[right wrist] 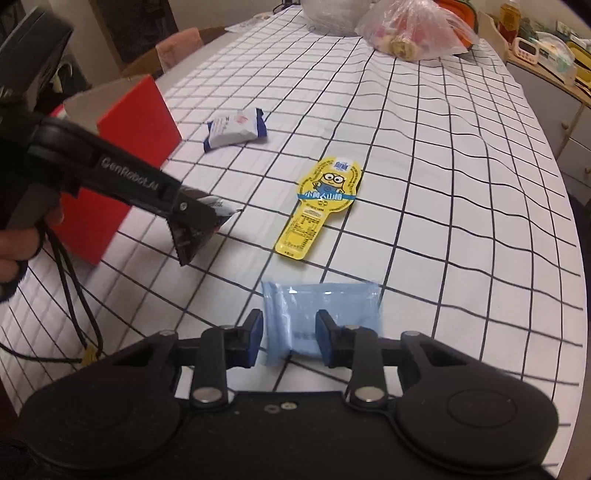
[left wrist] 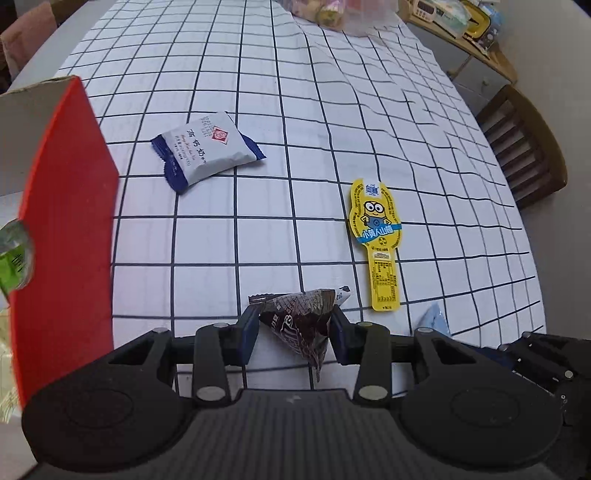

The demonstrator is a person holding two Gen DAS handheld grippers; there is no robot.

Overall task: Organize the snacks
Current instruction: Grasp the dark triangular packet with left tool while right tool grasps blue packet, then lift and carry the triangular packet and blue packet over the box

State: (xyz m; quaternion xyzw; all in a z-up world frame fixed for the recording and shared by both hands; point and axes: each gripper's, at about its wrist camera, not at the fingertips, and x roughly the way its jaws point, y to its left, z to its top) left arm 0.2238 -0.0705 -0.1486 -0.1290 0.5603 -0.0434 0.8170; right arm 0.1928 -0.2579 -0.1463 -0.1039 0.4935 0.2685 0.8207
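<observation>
Closest to the left wrist camera, the left gripper (left wrist: 295,325) clamps a dark brown triangular snack packet (left wrist: 299,325) between its blue pads, the packet's pointed end hanging down toward the camera. From the right wrist view the same packet (right wrist: 195,229) is clear of the tablecloth, hanging from the jaws in the air beside the red cardboard box (right wrist: 122,147).

That box (left wrist: 70,221) stands open-topped at the left edge of the left view, with a green-labelled item partly visible past its near edge.

Nearest the right wrist camera, the right gripper (right wrist: 290,338) has its pads pressed on either side of a pale blue translucent packet (right wrist: 321,314); the jaws are clenched on its near part. Whether the packet's far edge touches the cloth I cannot tell.

A white tablecloth with a dark grid (left wrist: 258,240) covers the table. On it lie two loose snacks, well apart: a white packet with blue ends (left wrist: 207,151) near the box, and a yellow cartoon-printed flat snack (left wrist: 376,236), paddle-shaped, between the two grippers' reach. At the far end of the table sits a clear plastic bag of items (right wrist: 410,33). A wooden chair (left wrist: 524,147) stands beside the table on the right. A hand (right wrist: 18,236) grips the left tool's handle.
</observation>
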